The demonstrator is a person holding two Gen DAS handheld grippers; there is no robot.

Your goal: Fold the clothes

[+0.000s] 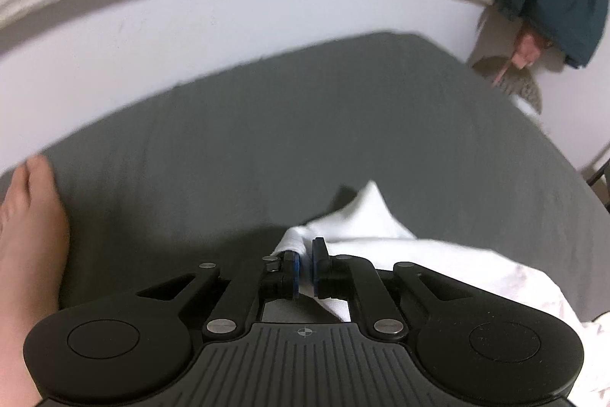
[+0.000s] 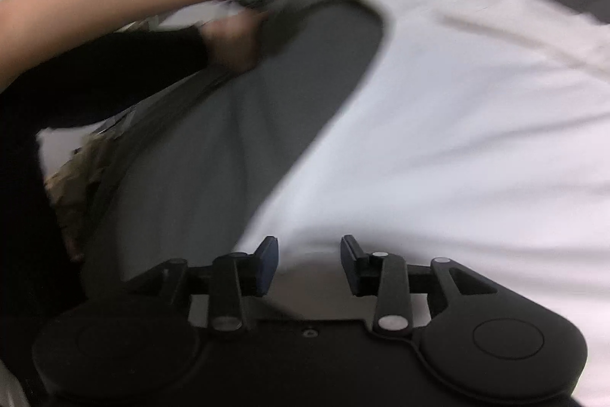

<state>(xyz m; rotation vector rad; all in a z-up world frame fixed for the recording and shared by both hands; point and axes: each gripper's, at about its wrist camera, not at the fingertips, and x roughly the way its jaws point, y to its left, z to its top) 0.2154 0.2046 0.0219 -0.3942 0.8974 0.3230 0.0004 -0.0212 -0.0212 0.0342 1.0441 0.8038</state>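
Cloth, a soft, light white cotton garment (image 2: 438,124), lies spread on the grey bedsheet (image 1: 267,124); left gripper (image 1: 305,264) pinches its corner, right gripper (image 2: 309,258) spread above its hem, best gripped at edges.

White cloth garment (image 2: 438,109) (soft, matt), grey sheet (image 1: 267,140).

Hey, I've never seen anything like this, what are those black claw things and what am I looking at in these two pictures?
Those are handheld two-finger grippers, one in each of a person's hands, each with a camera looking along its fingers. The left camera shows the left gripper pinched shut on a corner of a white garment. The right camera shows the right gripper open just above the same white garment, which lies spread on a dark grey sheet. A bare foot rests at the sheet's edge.
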